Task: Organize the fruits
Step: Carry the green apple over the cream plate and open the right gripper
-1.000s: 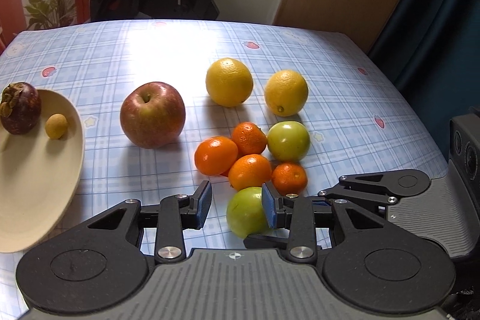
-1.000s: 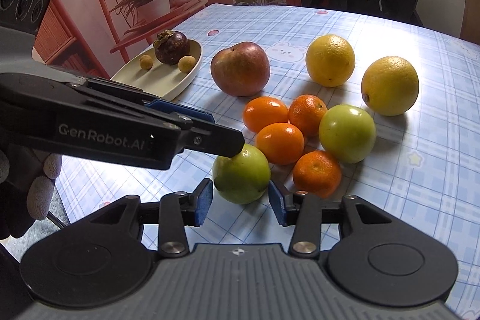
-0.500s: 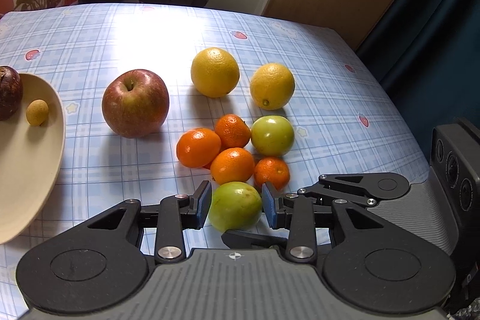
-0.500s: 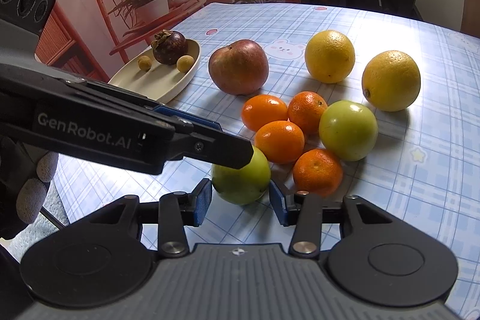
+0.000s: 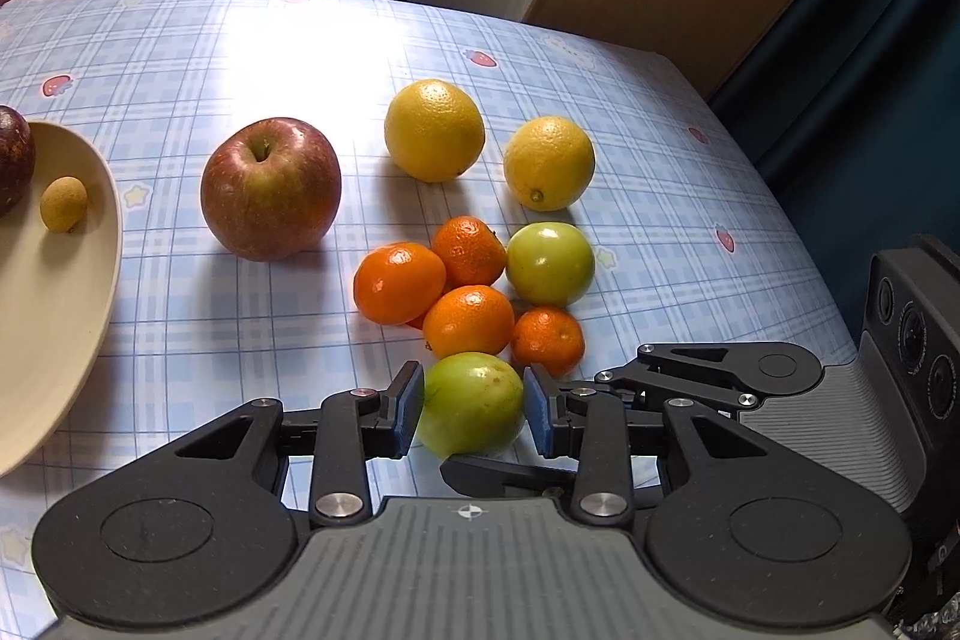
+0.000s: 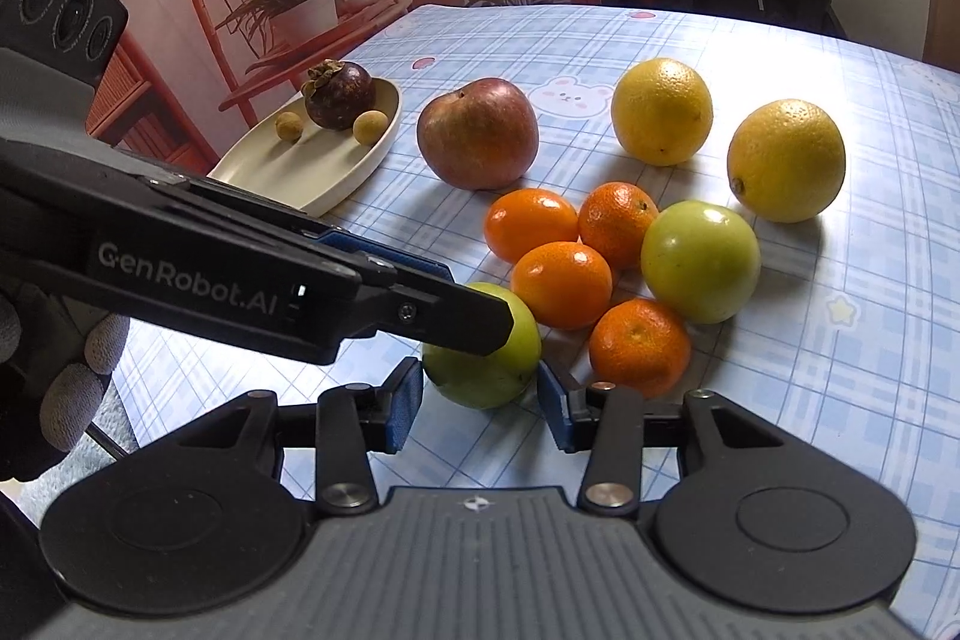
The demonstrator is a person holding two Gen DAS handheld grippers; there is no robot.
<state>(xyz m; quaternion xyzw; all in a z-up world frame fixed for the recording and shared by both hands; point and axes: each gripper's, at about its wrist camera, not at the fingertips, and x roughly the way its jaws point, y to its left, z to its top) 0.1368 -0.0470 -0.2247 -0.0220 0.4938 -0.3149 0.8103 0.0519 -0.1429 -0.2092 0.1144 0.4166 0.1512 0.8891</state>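
Note:
A green fruit [image 5: 471,409] lies on the blue checked tablecloth nearest to me. My left gripper [image 5: 472,407] has its blue pads on both of the fruit's sides and is shut on it. In the right wrist view the same green fruit [image 6: 504,370] sits between the open jaws of my right gripper [image 6: 480,397], with small gaps at the pads; the left gripper [image 6: 480,319] crosses over it. Behind lie several mandarins [image 5: 399,283], a second green fruit [image 5: 549,263], two yellow citrus [image 5: 433,130] and a red apple [image 5: 270,187].
A beige oval dish [image 5: 54,292] at the left holds a dark mangosteen [image 6: 339,94] and two small longans [image 6: 369,126]. The table edge drops off at the right [image 5: 798,244]. An exercise bike and a red chair with a plant stand beyond the table.
My left gripper has shifted right until the green fruit sits between its pads, and the pads have closed in on it. The right gripper has stayed in place, open around the same fruit.

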